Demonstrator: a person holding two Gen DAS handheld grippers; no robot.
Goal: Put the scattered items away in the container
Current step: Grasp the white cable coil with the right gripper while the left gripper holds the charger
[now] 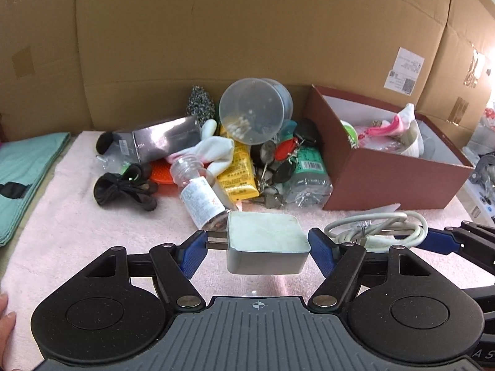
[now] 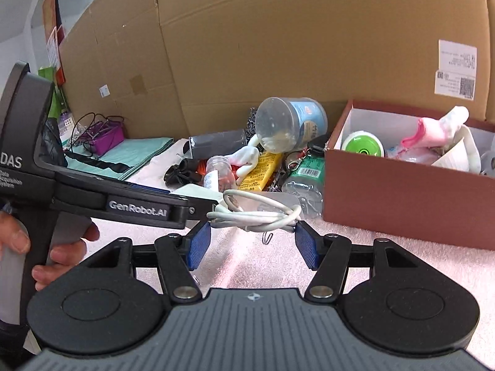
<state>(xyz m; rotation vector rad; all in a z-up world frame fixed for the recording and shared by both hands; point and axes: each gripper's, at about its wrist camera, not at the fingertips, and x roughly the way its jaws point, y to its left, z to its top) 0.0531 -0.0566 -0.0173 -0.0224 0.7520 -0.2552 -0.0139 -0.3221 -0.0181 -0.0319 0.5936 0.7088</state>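
Observation:
My left gripper (image 1: 257,247) is shut on a white charger block (image 1: 266,241), one blue pad on its prongs and the other on its far side, held just above the pink towel. My right gripper (image 2: 253,241) has its blue pads on either end of a coiled white cable (image 2: 256,213), which lies on the towel; the cable also shows in the left wrist view (image 1: 380,228). The brown box (image 2: 402,194) stands to the right and holds a green-lidded jar (image 2: 363,145), a pink sock and a white cup. Scattered items lie in a pile (image 1: 235,160) behind.
The pile has a clear round tub (image 1: 253,114), small bottle (image 1: 201,194), yellow tube (image 1: 238,176), keys, crushed bottle (image 1: 306,179), silver packet and black straps (image 1: 123,188). A cardboard wall (image 1: 216,31) stands behind. A teal cloth (image 1: 24,167) lies left.

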